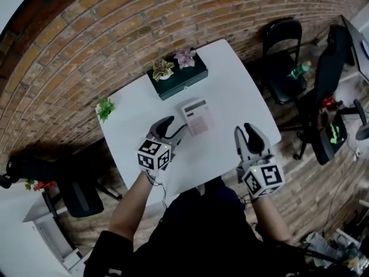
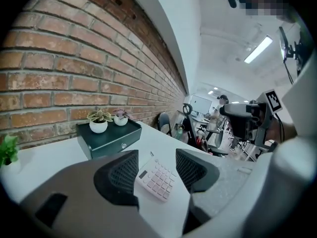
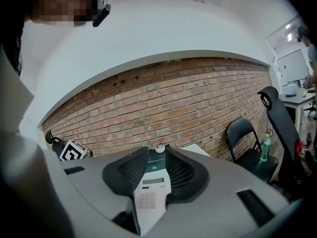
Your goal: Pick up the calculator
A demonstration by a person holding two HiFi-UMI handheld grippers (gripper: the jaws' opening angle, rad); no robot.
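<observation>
A pale pink-and-white calculator [image 1: 196, 117] lies flat on the white table [image 1: 233, 94], just in front of a dark green box. My left gripper [image 1: 170, 129] hovers at the calculator's near left corner, and my right gripper [image 1: 247, 134] is to its right, a hand's width away. In the left gripper view the jaws [image 2: 157, 168] stand open and the calculator [image 2: 159, 181] shows in the gap, lying on the table beyond the pads. The right gripper view shows open jaws [image 3: 154, 171] too, with the calculator [image 3: 148, 195] ahead of them. Neither gripper holds anything.
The dark green box [image 1: 179, 77] carries two small potted plants [image 1: 173, 65] behind the calculator. A little green plant [image 1: 105, 108] stands at the table's left corner. A brick wall runs behind. Black chairs [image 1: 282, 56] stand to the right of the table.
</observation>
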